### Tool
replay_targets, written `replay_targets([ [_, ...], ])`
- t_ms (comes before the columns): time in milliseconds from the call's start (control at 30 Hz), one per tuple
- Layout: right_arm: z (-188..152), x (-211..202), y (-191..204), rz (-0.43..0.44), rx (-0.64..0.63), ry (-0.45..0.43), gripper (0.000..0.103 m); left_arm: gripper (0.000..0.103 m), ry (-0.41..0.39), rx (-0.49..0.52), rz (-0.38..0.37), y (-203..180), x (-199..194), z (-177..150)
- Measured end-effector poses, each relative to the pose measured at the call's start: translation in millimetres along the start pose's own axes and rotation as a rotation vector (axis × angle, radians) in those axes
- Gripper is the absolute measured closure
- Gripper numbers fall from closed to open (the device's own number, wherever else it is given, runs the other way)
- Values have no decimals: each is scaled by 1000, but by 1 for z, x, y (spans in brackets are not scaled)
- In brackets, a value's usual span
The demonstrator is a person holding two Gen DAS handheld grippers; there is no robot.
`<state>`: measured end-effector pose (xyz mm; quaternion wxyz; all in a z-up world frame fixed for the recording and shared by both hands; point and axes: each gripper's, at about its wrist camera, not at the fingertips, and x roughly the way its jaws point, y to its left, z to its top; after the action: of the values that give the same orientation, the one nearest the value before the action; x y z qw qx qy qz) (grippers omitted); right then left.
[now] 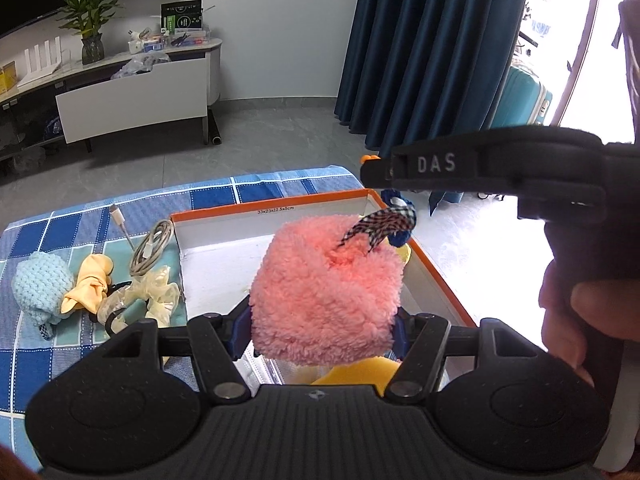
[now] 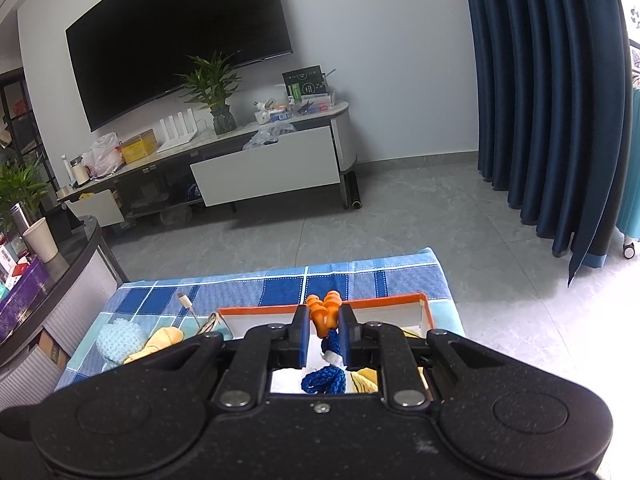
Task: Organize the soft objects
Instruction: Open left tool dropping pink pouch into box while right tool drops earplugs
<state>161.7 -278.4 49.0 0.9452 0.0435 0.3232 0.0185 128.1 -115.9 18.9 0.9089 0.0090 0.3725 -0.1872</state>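
Note:
My left gripper (image 1: 322, 320) is shut on a fluffy pink plush (image 1: 328, 284) with a checkered ribbon, held above the orange-rimmed white box (image 1: 224, 240). My right gripper (image 2: 324, 330) is shut on orange corded earplugs (image 2: 325, 312); their blue cord (image 2: 326, 378) hangs below the jaws, over the box (image 2: 424, 308). In the left wrist view the right gripper (image 1: 372, 172) reaches in from the right above the box's far corner. On the checked cloth left of the box lie a light blue knitted toy (image 1: 40, 284), a yellow cloth (image 1: 90, 284) and a cream scrunchie (image 1: 156, 292).
A white charging cable (image 1: 148, 248) lies coiled beside the box's left wall. Something yellow (image 1: 356, 372) sits in the box under the plush. The blue checked cloth (image 1: 72, 224) covers the table. Beyond are a grey floor, TV cabinet (image 2: 264, 164) and dark blue curtain (image 2: 548, 92).

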Motion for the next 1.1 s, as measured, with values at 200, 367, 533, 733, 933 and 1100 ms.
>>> replay_targets([
  [200,11,14,-1,3,-6,14,84,38,6,-1,-13,-1,7,4],
  [367,17,18,-3,5,-2,14,83,35,3,-8,-40,-4,14,9],
  [533,20,23,-9,13,28,20,77,30,-5,-16,-51,-6,14,10],
  [733,20,17,-9,12,41,14,72,15,-2,-22,-52,-2,9,8],
  [933,21,-4,-4,1,23,-24,69,12,-25,-32,-34,1,-5,9],
  [1100,13,-22,6,-15,-5,-48,57,10,-31,-37,18,10,-19,6],
])
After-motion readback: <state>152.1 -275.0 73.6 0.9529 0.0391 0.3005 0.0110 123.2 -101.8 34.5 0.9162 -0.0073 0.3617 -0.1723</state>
